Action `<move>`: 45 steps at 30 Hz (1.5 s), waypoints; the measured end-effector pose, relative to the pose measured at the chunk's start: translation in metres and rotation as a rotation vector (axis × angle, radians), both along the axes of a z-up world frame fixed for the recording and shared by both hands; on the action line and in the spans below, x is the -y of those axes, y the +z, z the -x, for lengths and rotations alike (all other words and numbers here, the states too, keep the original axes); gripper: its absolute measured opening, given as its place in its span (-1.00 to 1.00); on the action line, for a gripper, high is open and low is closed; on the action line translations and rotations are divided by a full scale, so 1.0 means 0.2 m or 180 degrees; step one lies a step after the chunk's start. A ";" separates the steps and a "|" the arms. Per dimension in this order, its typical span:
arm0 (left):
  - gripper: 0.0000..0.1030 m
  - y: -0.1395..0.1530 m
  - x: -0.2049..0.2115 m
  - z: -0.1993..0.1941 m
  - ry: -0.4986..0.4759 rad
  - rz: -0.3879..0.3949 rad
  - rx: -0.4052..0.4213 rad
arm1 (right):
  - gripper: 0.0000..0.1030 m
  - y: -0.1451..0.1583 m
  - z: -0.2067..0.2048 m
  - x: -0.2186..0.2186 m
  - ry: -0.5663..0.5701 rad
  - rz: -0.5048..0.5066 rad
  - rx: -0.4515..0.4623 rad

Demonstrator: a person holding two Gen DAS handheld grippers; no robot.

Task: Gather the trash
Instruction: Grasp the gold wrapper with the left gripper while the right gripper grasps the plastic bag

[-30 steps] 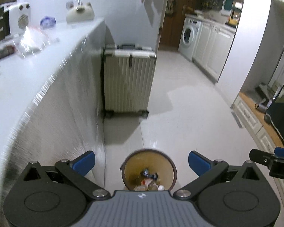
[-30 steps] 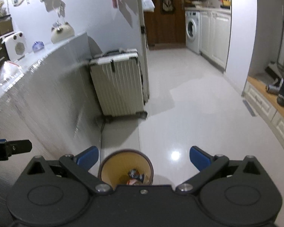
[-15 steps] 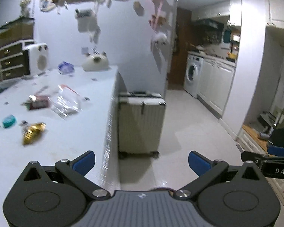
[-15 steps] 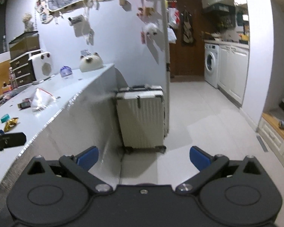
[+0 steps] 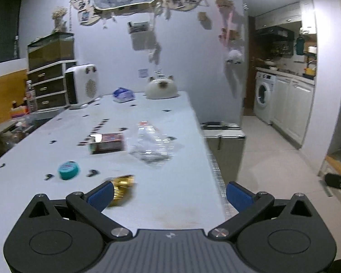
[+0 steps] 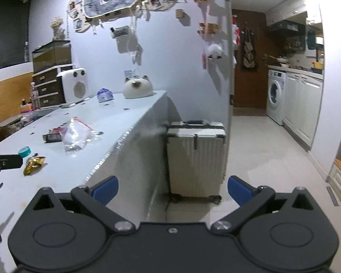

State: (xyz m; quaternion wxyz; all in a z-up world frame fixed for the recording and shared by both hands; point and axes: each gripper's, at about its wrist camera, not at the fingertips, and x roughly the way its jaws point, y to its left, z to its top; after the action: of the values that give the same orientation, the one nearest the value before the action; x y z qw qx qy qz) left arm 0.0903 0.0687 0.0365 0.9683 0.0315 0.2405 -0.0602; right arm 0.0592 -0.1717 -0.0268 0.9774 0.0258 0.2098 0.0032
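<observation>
Left wrist view showed the left gripper [image 5: 169, 195] spread wide and empty above the desk [image 5: 181, 195], apparently lining up on the gold wrapper [image 5: 122, 188] beside its left fingertip, while the right gripper [image 6: 172, 188], also spread and empty, hung off the desk edge.

I see crumpled gold foil wrapper [image 5: 122, 188] lying near white table's front edge; small round teal lid [image 5: 68, 170] flat just left of it; dark rectangular carton [image 5: 106, 142] on its side farther back; crumpled clear plastic bag [image 5: 152, 145] touching carton's right end.
</observation>
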 end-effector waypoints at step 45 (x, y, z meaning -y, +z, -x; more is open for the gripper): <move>-0.16 -0.31 -0.58 -0.59 -0.0195 0.0604 -0.0424 | 1.00 -0.05 -1.28 -1.09 0.1303 0.0272 -0.0350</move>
State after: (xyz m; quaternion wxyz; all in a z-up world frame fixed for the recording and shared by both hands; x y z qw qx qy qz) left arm 0.2076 0.1850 -0.0248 0.9465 -0.0571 0.2964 -0.1142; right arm 0.3152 0.0460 -0.0370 0.9437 -0.0587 0.2635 0.1913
